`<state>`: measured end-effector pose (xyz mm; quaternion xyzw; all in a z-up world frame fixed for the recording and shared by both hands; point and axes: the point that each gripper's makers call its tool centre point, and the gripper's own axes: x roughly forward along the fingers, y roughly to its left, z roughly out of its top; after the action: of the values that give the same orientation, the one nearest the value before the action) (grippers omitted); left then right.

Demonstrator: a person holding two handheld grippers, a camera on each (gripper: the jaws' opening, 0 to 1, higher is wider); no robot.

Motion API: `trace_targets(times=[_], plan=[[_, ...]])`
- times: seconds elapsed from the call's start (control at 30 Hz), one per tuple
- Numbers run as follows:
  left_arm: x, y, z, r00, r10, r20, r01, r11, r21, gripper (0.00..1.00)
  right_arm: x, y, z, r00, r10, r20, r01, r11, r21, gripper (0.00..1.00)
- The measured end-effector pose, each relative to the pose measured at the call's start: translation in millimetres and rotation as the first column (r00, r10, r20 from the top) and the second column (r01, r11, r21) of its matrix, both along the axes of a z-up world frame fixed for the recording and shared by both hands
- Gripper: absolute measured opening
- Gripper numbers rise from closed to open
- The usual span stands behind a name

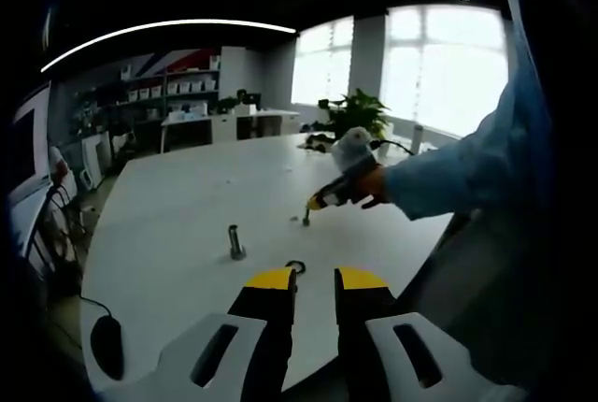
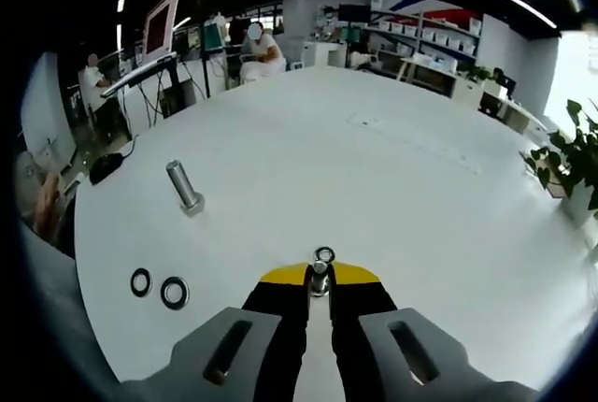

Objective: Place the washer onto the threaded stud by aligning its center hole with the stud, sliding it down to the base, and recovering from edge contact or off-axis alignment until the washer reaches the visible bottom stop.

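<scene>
Right gripper view: white round table (image 2: 392,187), shelves (image 2: 439,23) behind.

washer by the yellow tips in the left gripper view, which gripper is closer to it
Left. The left gripper has its tips right beside the washer; the right gripper, shut on a stud, sits farther off across the table.

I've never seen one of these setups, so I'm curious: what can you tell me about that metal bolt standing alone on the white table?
The bolt looks like grey, shiny metal: a short cylindrical shaft rising from a wider base that rests on the white table. It stands roughly upright and alone, with nothing touching it but the tabletop. Two dark rings lie apart from it, nearer the table edge. In the left gripper view it stands beyond the left tongs. Its thread is too small to make out.
</scene>
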<state>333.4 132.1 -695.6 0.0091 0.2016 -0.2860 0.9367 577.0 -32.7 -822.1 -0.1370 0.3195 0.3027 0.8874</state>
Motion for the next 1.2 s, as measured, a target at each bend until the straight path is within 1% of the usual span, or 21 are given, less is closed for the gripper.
trace_targets(times=[0.27,0.43,0.63,0.8,1.2], plan=[[-0.1,0,0.8,1.000,-0.001,0.004,0.001,1.000,-0.001,0.14,-9,-3,2.5,1.000,0.002,0.005,-0.002,1.000,0.001,0.09],[0.0,0,1.6,1.000,-0.001,0.008,0.001,1.000,-0.002,0.14,-17,-3,3.7,1.000,0.006,-0.004,-0.006,1.000,0.007,0.09],[0.2,-1,2.1,1.000,-0.002,0.012,0.002,1.000,-0.004,0.14,-29,1,4.9,1.000,0.020,-0.021,-0.020,0.999,0.026,0.09],[0.3,-1,2.4,1.000,-0.003,0.013,0.003,1.000,-0.004,0.14,-41,12,6.9,0.999,0.040,-0.035,-0.039,0.998,0.041,0.09],[0.4,-1,2.4,1.000,-0.003,0.013,0.003,1.000,-0.005,0.14,-43,16,2.8,0.996,0.068,-0.053,-0.066,0.997,0.047,0.09]])
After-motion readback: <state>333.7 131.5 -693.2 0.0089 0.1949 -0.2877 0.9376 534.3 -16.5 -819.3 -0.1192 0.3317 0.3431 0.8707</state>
